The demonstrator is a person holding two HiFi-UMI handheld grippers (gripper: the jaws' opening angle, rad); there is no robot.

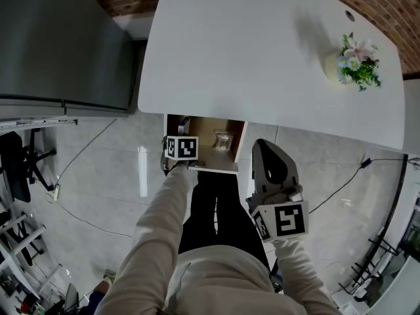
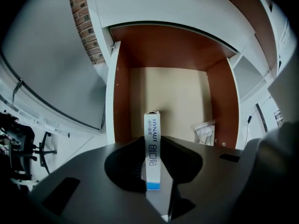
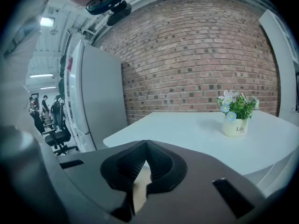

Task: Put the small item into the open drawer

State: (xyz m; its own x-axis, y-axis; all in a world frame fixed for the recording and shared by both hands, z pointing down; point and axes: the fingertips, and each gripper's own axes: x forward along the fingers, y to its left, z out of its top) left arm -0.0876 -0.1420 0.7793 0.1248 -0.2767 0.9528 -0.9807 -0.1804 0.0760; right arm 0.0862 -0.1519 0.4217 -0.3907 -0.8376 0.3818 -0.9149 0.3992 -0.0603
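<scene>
Left tongs [image 2: 153, 141]: clamped on small box [image 2: 152, 125], held upright over the open drawer [image 2: 122, 101] under the bench [image 1: 262, 51].
Right tongs [image 3: 145, 146]: closed, empty, well aside.
Risk: if released high, the box may topple onto the packet [image 2: 205, 133] or strike the drawer wall.

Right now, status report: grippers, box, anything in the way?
Left gripper shut on box, above open drawer. Right gripper shut, empty. Small bag at drawer's right side, clear of box.
</scene>
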